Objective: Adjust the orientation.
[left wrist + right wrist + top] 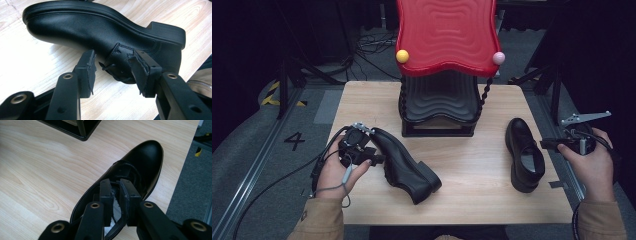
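High view first: two black leather dress shoes on the pale wooden table (492, 200). One black shoe (404, 162) lies tipped on its side at the left, sole toward the rack. The other black shoe (524, 152) stands upright at the right, toe pointing away from the person. Behind them, at the table's far edge, sits a black wavy-shelved shoe rack (439, 107) under a glossy red wavy top shelf (447, 35) with a yellow ball and a pink ball at its corners. Both rack shelves look bare, so my read is that nothing has been stowed yet. The left gripper (374, 157) sits right against the tipped shoe's opening, while the right gripper (548, 145) hangs just beside the upright shoe, at the table's right edge.

Left gripper view now: the jaws stand wide, straddling the laced throat of the tipped shoe (100, 30). The torn pads (91, 68) are near the leather but not pressing it. A grasp lining up, I'd say, not made.

Right gripper view: the jaws are drawn narrow, almost together, hovering over the mouth of the upright shoe (145, 160). I see nothing pinched between them, and the rack's black base (82, 131) sits well beyond.

So: both shoes on the table, neither lifted, the whole placing job left to do.
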`<state>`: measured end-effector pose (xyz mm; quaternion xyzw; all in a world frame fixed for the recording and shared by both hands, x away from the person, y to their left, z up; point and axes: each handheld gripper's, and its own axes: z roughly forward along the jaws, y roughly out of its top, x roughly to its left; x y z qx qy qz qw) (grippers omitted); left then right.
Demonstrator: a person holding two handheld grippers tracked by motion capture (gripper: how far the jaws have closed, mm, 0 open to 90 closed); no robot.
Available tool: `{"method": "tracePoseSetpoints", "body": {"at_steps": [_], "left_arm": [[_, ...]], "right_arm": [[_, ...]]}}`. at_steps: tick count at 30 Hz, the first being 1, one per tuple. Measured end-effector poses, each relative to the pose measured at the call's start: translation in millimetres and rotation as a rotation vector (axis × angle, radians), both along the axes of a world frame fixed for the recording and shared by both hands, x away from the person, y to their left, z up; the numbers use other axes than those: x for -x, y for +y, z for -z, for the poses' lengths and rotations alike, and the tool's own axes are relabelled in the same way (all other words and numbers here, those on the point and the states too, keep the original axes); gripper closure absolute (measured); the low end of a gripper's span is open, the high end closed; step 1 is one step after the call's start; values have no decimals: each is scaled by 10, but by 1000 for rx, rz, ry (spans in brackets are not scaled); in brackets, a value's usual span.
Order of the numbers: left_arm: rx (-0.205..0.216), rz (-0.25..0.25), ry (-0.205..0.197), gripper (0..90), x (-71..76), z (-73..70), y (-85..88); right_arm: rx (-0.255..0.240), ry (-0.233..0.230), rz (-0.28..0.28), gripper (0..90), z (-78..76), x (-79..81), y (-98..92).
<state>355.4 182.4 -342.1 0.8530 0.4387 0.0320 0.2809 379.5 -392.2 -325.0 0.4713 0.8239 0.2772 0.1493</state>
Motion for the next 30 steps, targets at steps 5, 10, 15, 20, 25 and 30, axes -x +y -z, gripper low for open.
{"method": "tracePoseSetpoints", "body": {"at_steps": [5,10,15,20,25,30], "left_arm": [[-5,8,10,549,-3,9,-21],[-5,13,13,553,4,-2,-30],[21,55,32,601,-3,-47,-113],[24,113,34,705,-35,-127,-311],[51,189,53,765,-61,-162,-481],[28,242,65,816,-107,-210,-683]], "right_arm": [[-6,9,5,818,13,-3,-45],[-10,10,6,822,12,-8,-58],[-11,23,3,846,37,-18,-63],[-12,37,3,875,60,-23,-83],[-24,43,-1,873,58,-19,-93],[-18,51,-11,871,95,-36,-52]]}}
